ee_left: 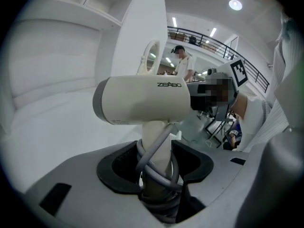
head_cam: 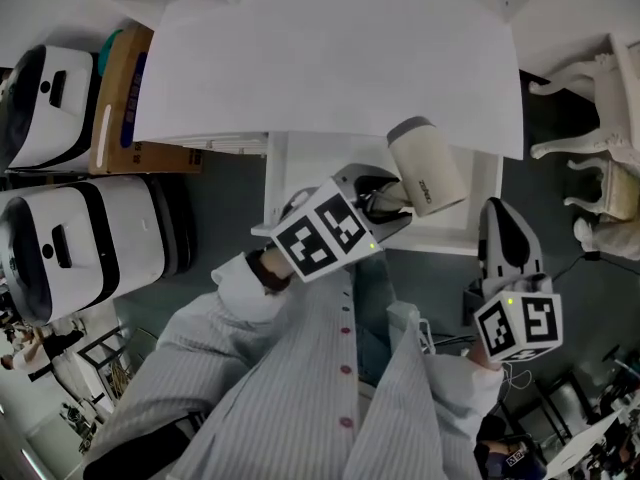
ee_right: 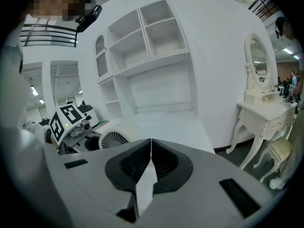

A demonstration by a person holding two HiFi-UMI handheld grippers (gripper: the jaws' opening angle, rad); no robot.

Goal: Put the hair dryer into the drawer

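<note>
A cream hair dryer (head_cam: 428, 166) hangs upright from my left gripper (head_cam: 392, 200), just past the front edge of the white tabletop (head_cam: 330, 58). In the left gripper view the jaws are shut on the dryer's handle (ee_left: 153, 141), which has its grey cord (ee_left: 159, 167) wound around it; the barrel (ee_left: 142, 101) lies crosswise above my left gripper (ee_left: 156, 172). Below it a white open drawer (head_cam: 285, 183) juts out from under the table. My right gripper (head_cam: 505, 230) is to the right, shut and empty (ee_right: 151, 148). The dryer's rear grille (ee_right: 113, 139) shows at its left.
Two white machines (head_cam: 60, 88) (head_cam: 90, 238) and a cardboard box (head_cam: 125, 98) stand at the left. A white carved chair (head_cam: 600, 118) is at the right. A wall shelf unit (ee_right: 147, 46) and a dressing table with mirror (ee_right: 259, 89) stand ahead.
</note>
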